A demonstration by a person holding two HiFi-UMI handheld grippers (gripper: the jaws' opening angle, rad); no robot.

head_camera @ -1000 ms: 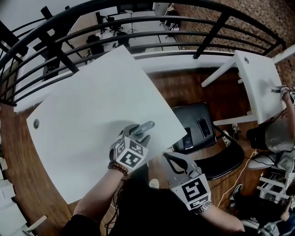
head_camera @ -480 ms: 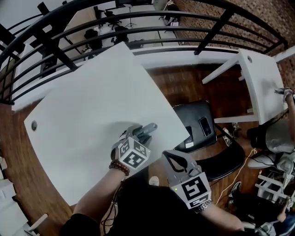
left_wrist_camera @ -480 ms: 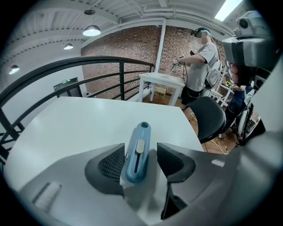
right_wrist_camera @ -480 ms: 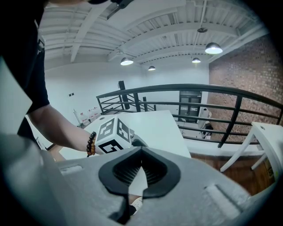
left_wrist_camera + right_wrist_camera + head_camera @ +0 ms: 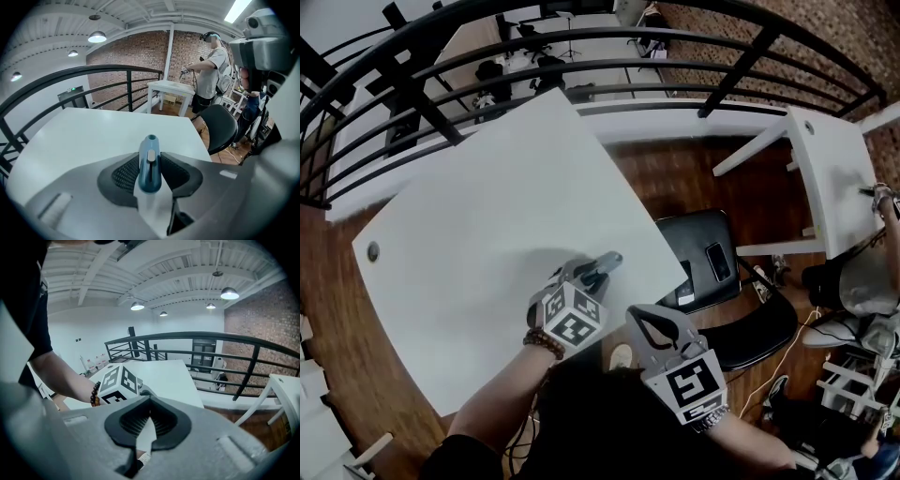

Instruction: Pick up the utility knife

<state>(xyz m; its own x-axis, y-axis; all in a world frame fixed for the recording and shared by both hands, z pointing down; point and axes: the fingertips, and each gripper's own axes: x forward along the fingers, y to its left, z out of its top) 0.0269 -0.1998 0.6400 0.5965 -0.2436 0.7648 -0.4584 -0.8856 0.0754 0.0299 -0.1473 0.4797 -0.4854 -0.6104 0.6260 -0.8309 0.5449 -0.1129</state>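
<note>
A brick-walled loft with a black railing (image 5: 581, 66) rings the white worktop (image 5: 469, 206), which carries nothing else in view but the utility knife (image 5: 150, 161); the knife lies close to the worktop's near right edge. Off that edge from the knife stands a black chair (image 5: 750, 328) on the wooden floor (image 5: 675, 178), and farther out a second white table (image 5: 830, 178) with a person (image 5: 208, 70) beside it. The left gripper (image 5: 581, 274) has its jaws closing on the knife, whose blue-grey body runs lengthwise between the ribbed pads, slider uppermost, and the pads look to be meeting its flanks. To do this well, the squeeze probably wants finishing squarely across the handle's flat sides before any lift, since the smooth casing could twist or slip on a half-made grip. The lift is likely best taken straight up off the smooth top, nose kept away from the body. The right gripper (image 5: 654, 328) hangs just short of the knife, past the worktop's edge, jaws together on nothing, and should keep clear.
</note>
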